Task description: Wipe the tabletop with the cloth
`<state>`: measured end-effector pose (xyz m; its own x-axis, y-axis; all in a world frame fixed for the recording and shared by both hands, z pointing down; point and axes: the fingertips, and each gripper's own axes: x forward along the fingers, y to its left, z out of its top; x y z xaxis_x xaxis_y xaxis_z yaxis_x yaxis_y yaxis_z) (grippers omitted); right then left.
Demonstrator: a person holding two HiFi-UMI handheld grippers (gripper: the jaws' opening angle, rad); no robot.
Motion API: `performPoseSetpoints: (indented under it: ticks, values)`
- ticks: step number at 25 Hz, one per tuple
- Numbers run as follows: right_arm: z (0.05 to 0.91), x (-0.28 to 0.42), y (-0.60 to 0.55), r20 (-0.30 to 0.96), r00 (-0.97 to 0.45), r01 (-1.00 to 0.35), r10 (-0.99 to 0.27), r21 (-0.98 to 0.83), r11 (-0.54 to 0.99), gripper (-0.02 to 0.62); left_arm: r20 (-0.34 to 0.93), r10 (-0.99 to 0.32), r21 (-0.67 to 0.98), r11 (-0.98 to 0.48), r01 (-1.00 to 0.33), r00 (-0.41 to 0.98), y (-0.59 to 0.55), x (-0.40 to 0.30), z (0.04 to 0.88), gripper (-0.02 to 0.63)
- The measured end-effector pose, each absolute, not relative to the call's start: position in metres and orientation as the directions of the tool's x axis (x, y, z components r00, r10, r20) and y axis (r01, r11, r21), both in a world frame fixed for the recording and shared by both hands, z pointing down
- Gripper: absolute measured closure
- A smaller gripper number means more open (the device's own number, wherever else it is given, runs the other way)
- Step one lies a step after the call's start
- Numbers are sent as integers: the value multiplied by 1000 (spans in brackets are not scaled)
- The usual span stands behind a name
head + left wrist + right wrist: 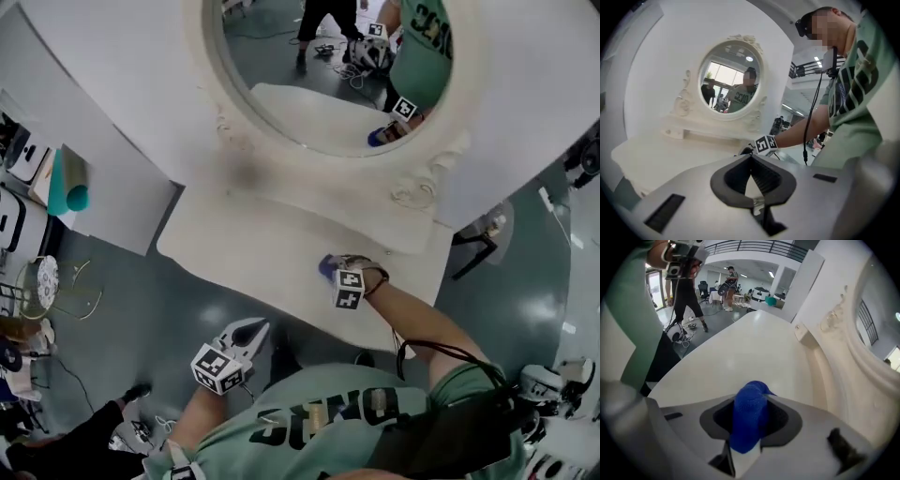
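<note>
A blue cloth (326, 267) is bunched in my right gripper (334, 272), which is shut on it and rests on the white tabletop (248, 248) near its front right part. In the right gripper view the blue cloth (749, 418) fills the gap between the jaws of the right gripper (752, 392), and the tabletop (740, 348) stretches ahead. My left gripper (255, 328) hangs off the table's front edge, jaws together and nothing between them. In the left gripper view the left gripper (751, 158) points at the tabletop (647, 154), with the right gripper's marker cube (765, 144) beyond.
An oval mirror (328, 75) in an ornate white frame stands on a low ledge (309, 192) at the back of the table. A round wire side table (42, 281) and a teal object (70, 187) stand on the floor at left. People stand in the room behind.
</note>
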<state>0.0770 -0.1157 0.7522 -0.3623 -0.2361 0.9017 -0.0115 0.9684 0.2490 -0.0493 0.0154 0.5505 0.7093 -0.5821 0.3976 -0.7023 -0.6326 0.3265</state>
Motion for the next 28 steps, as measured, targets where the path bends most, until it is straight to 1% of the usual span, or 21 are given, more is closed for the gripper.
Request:
performPoseSetpoints:
  ticks: [4,7,9,11,13,15,17,18,20,23,26,28]
  values:
    - [753,259,-40,928,-289,-88,-236,220,971,466,380,-497,309,-727,-613,780,35,85,528,597]
    - [755,358,5,933,-256,-164,-251,214,963,466,358,-432,290,-791,-538,828,48,158,511,597]
    - [757,396,22,934,-236,-203,-269,223,953,466,354,-391,288,-819,-496,850,56,188,505,597]
    - [756,414,32,937,-219,-225,-271,222,949,466,351,-367,289,-833,-472,862,63,205,501,597]
    - [755,420,35,944,-202,-233,-259,211,950,466,346,-365,288,-836,-468,865,67,207,497,597]
    - [752,417,31,954,-187,-235,-235,189,953,465,344,-381,288,-827,-482,858,69,194,497,597]
    - [741,396,17,951,-207,-254,-228,173,952,465,343,-404,297,-810,-506,848,67,167,502,597]
    - [733,375,4,943,-234,-259,-237,174,950,465,342,-420,306,-796,-522,841,64,149,507,597]
    - [717,310,-30,918,-299,-223,-260,198,955,465,335,-463,327,-759,-562,820,58,104,520,597]
    - [699,169,-86,873,-404,-94,-273,257,962,465,325,-538,357,-692,-628,778,48,16,539,597]
    - [699,3,-141,830,-493,-4,-260,297,955,463,343,-607,390,-602,-697,716,37,-100,564,597]
    - [705,-110,-178,809,-541,49,-229,302,952,463,366,-671,394,-515,-761,644,32,-182,576,597]
